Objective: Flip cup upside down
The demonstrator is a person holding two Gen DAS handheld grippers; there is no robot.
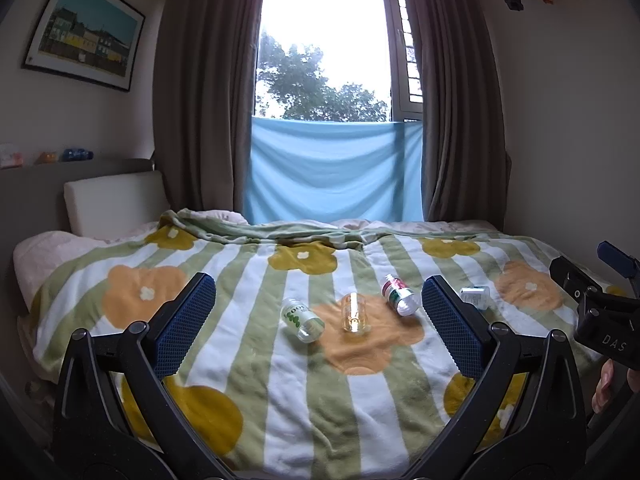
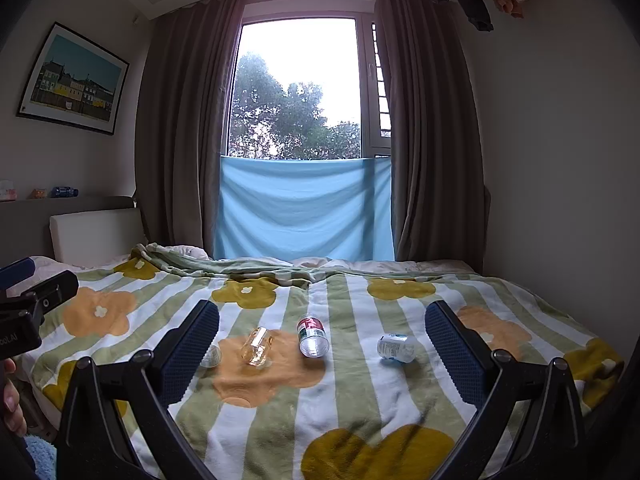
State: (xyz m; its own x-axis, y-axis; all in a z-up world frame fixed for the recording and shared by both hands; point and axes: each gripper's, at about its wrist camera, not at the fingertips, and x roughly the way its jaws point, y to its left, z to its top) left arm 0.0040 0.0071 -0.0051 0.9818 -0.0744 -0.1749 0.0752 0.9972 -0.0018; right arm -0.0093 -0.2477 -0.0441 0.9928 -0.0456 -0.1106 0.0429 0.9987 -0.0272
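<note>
Lettering "DAS" marks right gripper; both it and left gripper gape wide, cup untouched.

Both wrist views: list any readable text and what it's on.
"DAS": white letters on the black body of the right gripper, seen in the left wrist view.
"ooLAI": cut off at the frame edge, on the left gripper body in the right wrist view.
Labels on the green-label bottle, red-label bottle and blue-label bottle: too blurred to read.
The glass cup carries no text.
</note>
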